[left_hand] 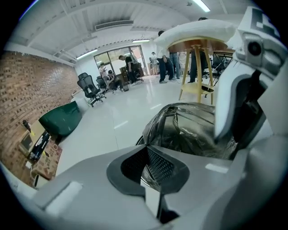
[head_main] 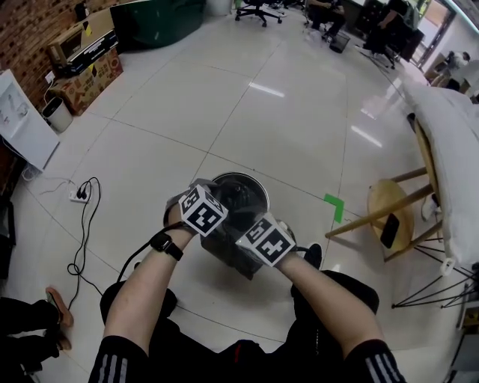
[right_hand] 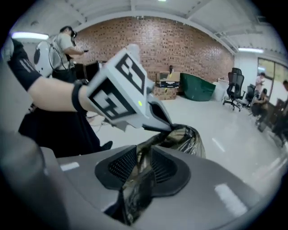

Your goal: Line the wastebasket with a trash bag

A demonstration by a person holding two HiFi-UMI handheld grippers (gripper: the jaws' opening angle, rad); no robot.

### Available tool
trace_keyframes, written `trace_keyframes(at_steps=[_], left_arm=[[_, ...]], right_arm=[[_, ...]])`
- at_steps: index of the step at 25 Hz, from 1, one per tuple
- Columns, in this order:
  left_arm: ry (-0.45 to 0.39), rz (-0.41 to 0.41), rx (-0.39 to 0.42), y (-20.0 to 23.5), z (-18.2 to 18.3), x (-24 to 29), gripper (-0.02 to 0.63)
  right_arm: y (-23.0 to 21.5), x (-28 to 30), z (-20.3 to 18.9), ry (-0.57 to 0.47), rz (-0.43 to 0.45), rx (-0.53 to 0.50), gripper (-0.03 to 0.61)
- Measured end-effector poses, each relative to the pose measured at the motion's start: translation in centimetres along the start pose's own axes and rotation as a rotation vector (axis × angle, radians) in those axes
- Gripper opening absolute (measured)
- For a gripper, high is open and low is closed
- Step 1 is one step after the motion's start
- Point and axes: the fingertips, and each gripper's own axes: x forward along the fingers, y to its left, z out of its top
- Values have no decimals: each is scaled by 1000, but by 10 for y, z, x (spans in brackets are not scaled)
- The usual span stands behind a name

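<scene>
The round wastebasket (head_main: pixel 259 188) stands on the tiled floor just ahead of my knees, with a dark translucent trash bag (head_main: pixel 233 199) bunched over its mouth. My left gripper (head_main: pixel 217 218) is shut on the bag's edge at the basket's near left; in the left gripper view its jaws (left_hand: pixel 146 155) meet with crinkled trash bag (left_hand: pixel 193 130) just beyond. My right gripper (head_main: pixel 251 233) is at the near right. A twisted strip of trash bag (right_hand: pixel 135 188) runs between its pads (right_hand: pixel 164 168), stretched up to the left gripper (right_hand: pixel 168 126).
A wooden stool (head_main: pixel 393 209) and a white padded chair (head_main: pixel 449 142) stand to the right. A green tape mark (head_main: pixel 334 206) lies on the floor between the stool and the basket. A power strip with black cable (head_main: pixel 81 196) lies left. Boxes (head_main: pixel 86 71) and a green beanbag (head_main: pixel 157 19) line the brick wall.
</scene>
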Motion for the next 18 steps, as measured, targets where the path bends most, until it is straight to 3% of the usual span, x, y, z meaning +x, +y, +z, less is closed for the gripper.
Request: trace_keyframes(at_steps=[5, 11, 18], left_arm=[[35, 6, 81, 10, -6, 2, 1], [64, -1, 70, 29, -16, 12, 1], [98, -22, 84, 34, -24, 43, 1]], right_arm=[[-49, 36, -26, 112, -134, -81, 112], [-105, 55, -47, 190, -173, -103, 110], [-161, 78, -57, 256, -198, -249, 106]])
